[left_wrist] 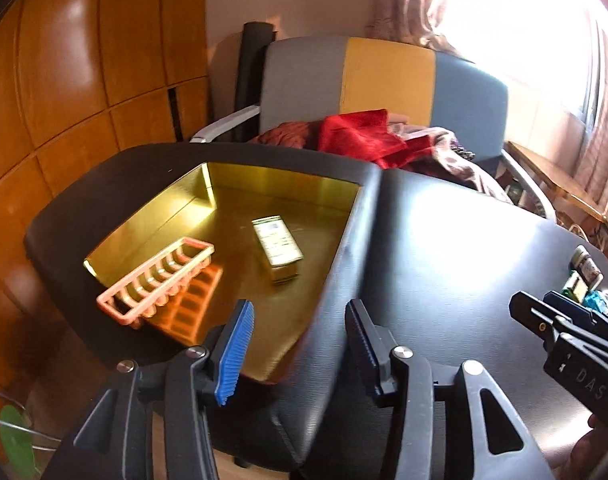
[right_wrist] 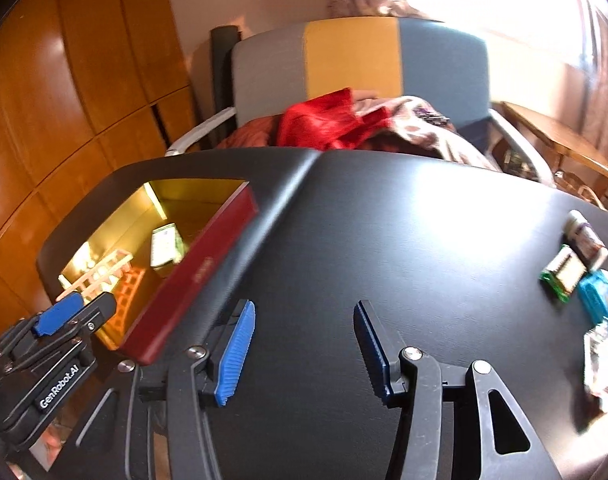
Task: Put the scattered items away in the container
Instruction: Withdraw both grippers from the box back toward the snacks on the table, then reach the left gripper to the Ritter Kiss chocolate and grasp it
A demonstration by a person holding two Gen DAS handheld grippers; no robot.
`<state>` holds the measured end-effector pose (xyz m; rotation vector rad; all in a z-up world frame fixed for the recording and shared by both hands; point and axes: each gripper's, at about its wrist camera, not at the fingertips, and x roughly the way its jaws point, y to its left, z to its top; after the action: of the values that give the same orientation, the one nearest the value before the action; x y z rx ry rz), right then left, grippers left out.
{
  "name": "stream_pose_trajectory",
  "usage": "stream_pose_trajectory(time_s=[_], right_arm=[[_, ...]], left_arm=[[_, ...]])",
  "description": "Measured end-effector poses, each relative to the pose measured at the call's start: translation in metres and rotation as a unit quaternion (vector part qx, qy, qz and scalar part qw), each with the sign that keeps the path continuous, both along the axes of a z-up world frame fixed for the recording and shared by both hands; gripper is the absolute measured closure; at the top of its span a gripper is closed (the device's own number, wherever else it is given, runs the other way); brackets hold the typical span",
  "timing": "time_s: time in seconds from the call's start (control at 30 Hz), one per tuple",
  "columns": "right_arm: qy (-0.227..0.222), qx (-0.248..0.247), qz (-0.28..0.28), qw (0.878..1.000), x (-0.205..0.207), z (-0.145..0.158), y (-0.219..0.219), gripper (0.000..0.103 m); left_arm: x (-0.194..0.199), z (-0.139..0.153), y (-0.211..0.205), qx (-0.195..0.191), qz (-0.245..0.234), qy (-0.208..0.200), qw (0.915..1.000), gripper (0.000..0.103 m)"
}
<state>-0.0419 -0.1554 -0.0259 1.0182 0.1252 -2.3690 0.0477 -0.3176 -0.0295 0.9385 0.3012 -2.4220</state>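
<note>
A gold-lined tin [left_wrist: 299, 188] with dark red outer walls [right_wrist: 191, 280] sits at the left of the black table. Inside lie a pink slotted rack [left_wrist: 155, 276] and a small gold box [left_wrist: 277, 248]; both also show in the right wrist view, the rack [right_wrist: 99, 272] and the box [right_wrist: 165, 246]. My left gripper [left_wrist: 299, 344] is open and empty, over the tin's near right corner. My right gripper [right_wrist: 304, 348] is open and empty over bare table. A small bottle [right_wrist: 586, 236], a green packet [right_wrist: 564, 274], a teal packet [right_wrist: 598, 296] and a clear packet [right_wrist: 602, 360] lie at the table's right edge.
A grey, yellow and blue chair [left_wrist: 384, 76] with red and patterned cloth [left_wrist: 360, 136] stands behind the table [right_wrist: 404, 240]. A wooden cabinet [left_wrist: 63, 80] fills the left. A wooden side table [right_wrist: 560, 140] and bright window are at the right.
</note>
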Motion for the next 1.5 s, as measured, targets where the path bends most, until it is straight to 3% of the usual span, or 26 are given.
stream_pose_trajectory(time_s=[0.33, 0.47, 0.67, 0.87, 1.03, 1.2, 1.5], right_arm=[[0.019, 0.013, -0.037, 0.999, 0.008, 0.001, 0.044, 0.044], [0.026, 0.022, -0.055, 0.998, 0.015, 0.000, 0.063, 0.039], [0.022, 0.029, -0.093, 0.995, 0.015, -0.004, 0.099, 0.038], [0.013, 0.032, -0.147, 0.989, 0.014, -0.009, 0.145, 0.037], [-0.002, 0.034, -0.194, 0.981, 0.015, -0.019, 0.188, 0.035], [-0.023, 0.023, -0.251, 0.967, 0.021, -0.029, 0.247, 0.035], [-0.048, -0.054, -0.280, 0.957, 0.009, -0.038, 0.330, 0.035]], left_arm=[[-0.011, 0.002, 0.036, -0.013, -0.004, -0.019, 0.9997, 0.051], [-0.013, 0.005, 0.052, -0.029, -0.032, -0.016, 0.9989, 0.052], [-0.026, 0.010, 0.092, -0.083, -0.083, -0.014, 0.9931, 0.052], [-0.044, 0.008, 0.125, -0.078, -0.129, -0.022, 0.9884, 0.052], [-0.057, -0.002, 0.156, -0.068, -0.181, -0.034, 0.9805, 0.052], [-0.064, -0.017, 0.192, -0.048, -0.244, -0.053, 0.9671, 0.052], [-0.063, -0.045, 0.228, -0.033, -0.299, -0.085, 0.9498, 0.052]])
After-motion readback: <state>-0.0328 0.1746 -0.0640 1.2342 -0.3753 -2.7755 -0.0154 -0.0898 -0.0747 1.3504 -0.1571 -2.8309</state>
